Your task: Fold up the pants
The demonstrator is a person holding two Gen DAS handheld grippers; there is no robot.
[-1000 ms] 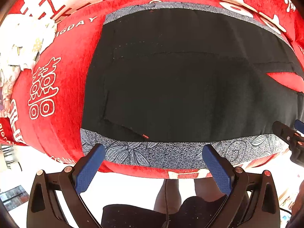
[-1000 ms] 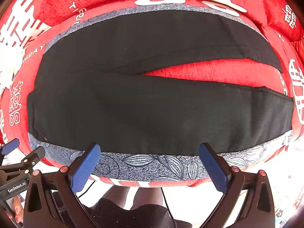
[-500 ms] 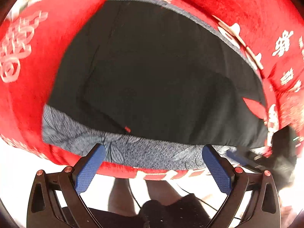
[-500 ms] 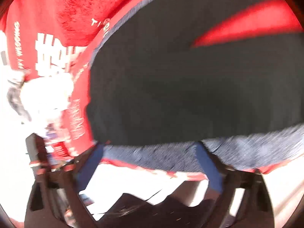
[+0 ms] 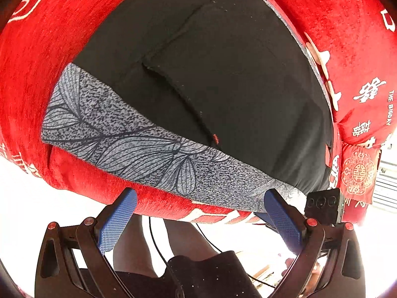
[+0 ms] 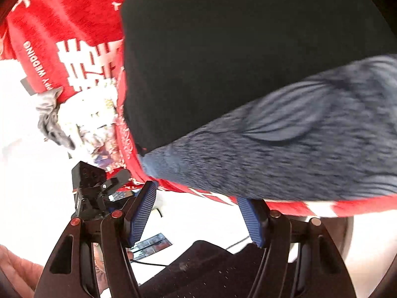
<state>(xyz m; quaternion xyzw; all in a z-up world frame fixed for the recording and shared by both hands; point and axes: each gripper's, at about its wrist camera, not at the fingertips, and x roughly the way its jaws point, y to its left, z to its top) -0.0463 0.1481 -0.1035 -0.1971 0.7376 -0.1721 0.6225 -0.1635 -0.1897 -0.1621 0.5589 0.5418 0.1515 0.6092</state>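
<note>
Black pants (image 5: 223, 79) with a grey leaf-print side band (image 5: 139, 146) lie flat on a red printed bedcover (image 5: 49, 49). My left gripper (image 5: 198, 216) is open and empty, just off the near bed edge below the band. In the right wrist view the pants (image 6: 235, 49) and the band (image 6: 285, 149) fill the upper right. My right gripper (image 6: 198, 213) is open and empty, close under the band near the pants' left corner. The other gripper shows in each view: at the right edge (image 5: 322, 207) and at the left (image 6: 94, 188).
A crumpled white and grey cloth pile (image 6: 82, 121) lies on the bed left of the pants. A red embroidered tag (image 5: 358, 173) hangs at the bed's right. The person's legs and dark shorts (image 5: 198, 273) stand below the bed edge.
Both grippers have swung toward the pants' near-left corner and come closer to the band. The views have rotated; the right wrist view is motion blurred. The right gripper's jaws have narrowed somewhat but remain open.
</note>
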